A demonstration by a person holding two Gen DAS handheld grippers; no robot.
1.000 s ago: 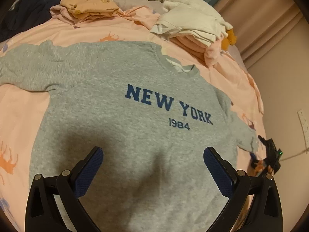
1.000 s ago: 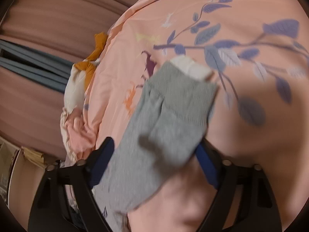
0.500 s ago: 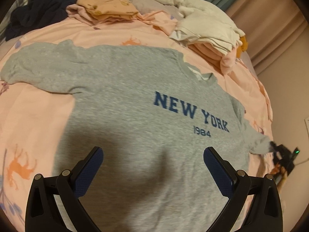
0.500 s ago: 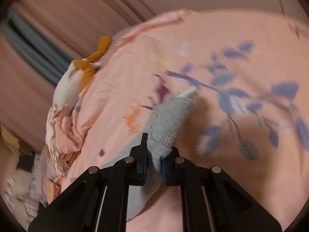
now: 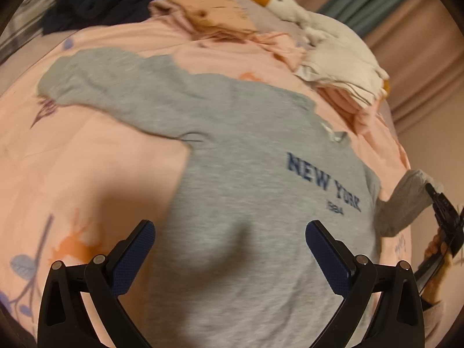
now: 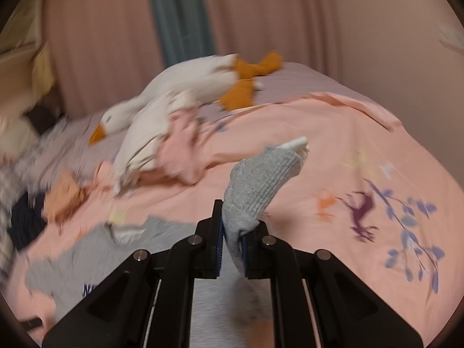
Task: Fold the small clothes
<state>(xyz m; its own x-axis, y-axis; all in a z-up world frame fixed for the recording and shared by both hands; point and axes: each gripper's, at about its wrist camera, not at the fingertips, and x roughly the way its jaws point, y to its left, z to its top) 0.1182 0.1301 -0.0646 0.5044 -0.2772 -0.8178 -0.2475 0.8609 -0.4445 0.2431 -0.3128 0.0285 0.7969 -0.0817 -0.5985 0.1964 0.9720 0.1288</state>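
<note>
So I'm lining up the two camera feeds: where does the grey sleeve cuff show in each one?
Left wrist: the sleeve cuff is at the far right edge, lifted off the bed, pinched by the right gripper.
Right wrist: the cuff is at the centre, sticking up from the shut jaws.
Shared landmark: the goose toy, top right in the left view, upper middle in the right.

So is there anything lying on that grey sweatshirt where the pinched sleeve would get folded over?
Nothing visible: the right gripper pinches the sleeve, and the sweatshirt body is bare under the open left gripper.
</note>
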